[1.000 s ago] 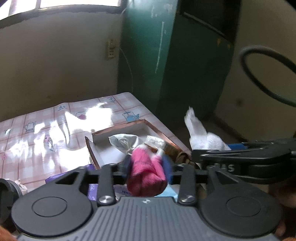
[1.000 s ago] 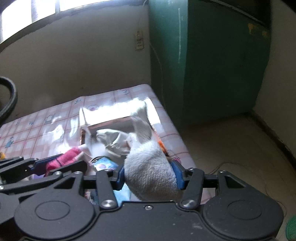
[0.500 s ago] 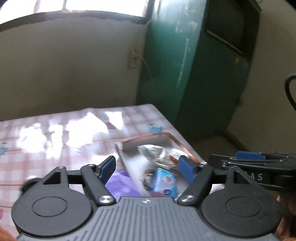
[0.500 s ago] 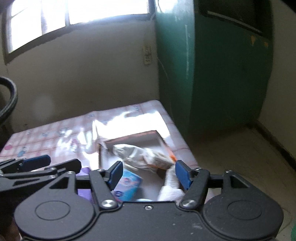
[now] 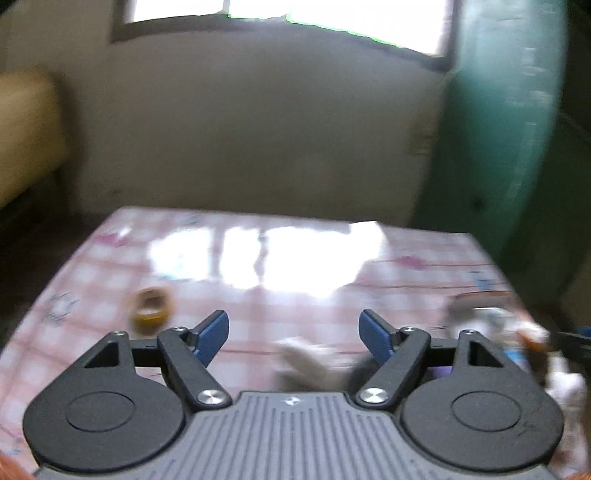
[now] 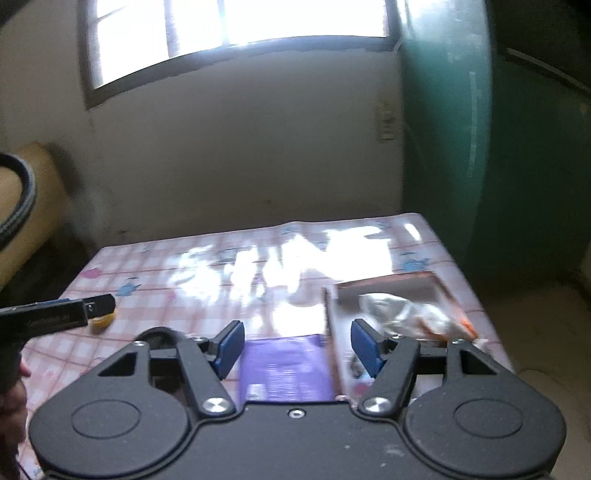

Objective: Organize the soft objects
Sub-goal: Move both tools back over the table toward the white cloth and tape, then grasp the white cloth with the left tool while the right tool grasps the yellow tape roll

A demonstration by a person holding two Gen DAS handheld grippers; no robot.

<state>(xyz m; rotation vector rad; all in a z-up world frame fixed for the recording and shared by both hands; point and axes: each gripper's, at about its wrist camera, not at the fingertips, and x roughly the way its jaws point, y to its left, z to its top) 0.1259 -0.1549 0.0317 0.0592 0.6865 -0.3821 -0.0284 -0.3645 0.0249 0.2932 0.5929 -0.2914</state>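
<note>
Nearest in the left wrist view, the left gripper (image 5: 294, 334) is seen with its blue-padded jaws spread wide and opening further; nothing is held between them. Just beyond its body a blurred grey soft item (image 5: 314, 363) is seen lying on the worktop (image 5: 295, 295), which is covered by a pink checked cloth. To the left, a small yellow ring-shaped object (image 5: 151, 308) is seen resting on the cloth, well apart from the grey item. At the right edge the contents of a shallow box are smeared by motion and cannot be told apart.

In the right wrist view, the right gripper (image 6: 297, 345) is likewise seen spread wide, with nothing gripped. Beneath and between its pads a purple flat packet (image 6: 284, 365) is seen lying on the worktop, its right edge just beside the wall of a copper-edged cardboard box (image 6: 437, 284). Inside the box a crumpled whitish bundle (image 6: 402, 312) is seen, with an orange patch at its right end. At the left edge, a finger (image 6: 74, 310) of the left gripper is seen above the cloth.

Farther off, a pale wall, a bright window (image 6: 236, 33) and a green cabinet (image 6: 450, 140) are seen.
</note>
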